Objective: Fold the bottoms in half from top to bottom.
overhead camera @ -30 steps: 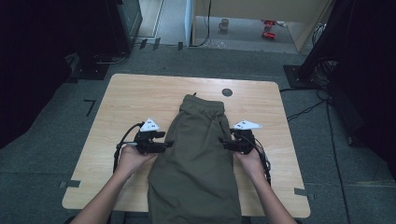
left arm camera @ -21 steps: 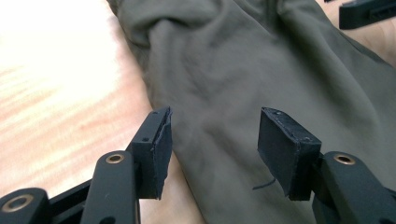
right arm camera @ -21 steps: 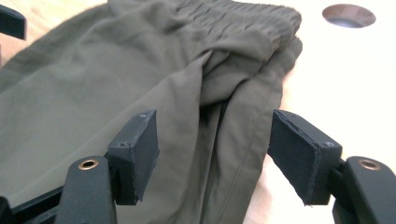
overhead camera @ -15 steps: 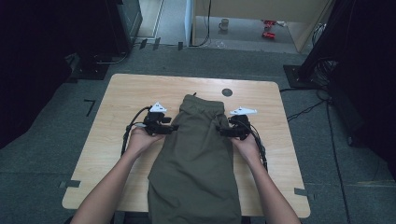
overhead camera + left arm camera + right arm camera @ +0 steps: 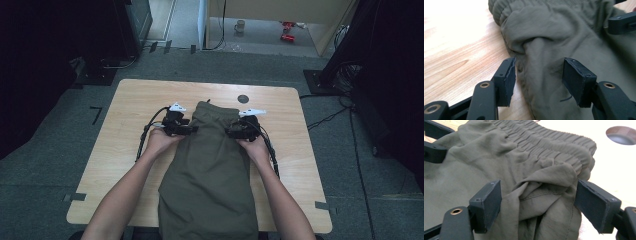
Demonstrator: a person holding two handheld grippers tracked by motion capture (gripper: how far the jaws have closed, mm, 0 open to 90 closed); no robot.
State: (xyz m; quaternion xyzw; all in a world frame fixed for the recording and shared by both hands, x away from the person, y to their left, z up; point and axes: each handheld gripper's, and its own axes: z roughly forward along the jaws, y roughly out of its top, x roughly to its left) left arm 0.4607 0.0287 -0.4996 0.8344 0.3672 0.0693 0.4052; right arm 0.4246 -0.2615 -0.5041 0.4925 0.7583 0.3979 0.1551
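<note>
Olive-green trousers (image 5: 210, 165) lie lengthwise on the wooden table (image 5: 130, 100), with the elastic waistband (image 5: 554, 147) at the far end and the legs running off the near edge. My left gripper (image 5: 186, 130) stands open at the cloth's left edge just below the waistband; its jaws straddle a raised fold (image 5: 541, 50), one pad (image 5: 507, 77) over bare wood. My right gripper (image 5: 231, 133) is open at the right edge, and a bunched fold (image 5: 541, 187) sits between its pads (image 5: 489, 200). The two grippers face each other across the garment.
A round dark hole (image 5: 243, 99) is set in the tabletop beyond the waistband, to the right. Cables (image 5: 145, 140) trail from both grippers over the wood. Black equipment stands (image 5: 115, 30) on the floor behind the table, with a mug (image 5: 240, 25) farther back.
Both hands have slid the grippers away from the person along the garment's edges, from its middle up to just below the waistband.
</note>
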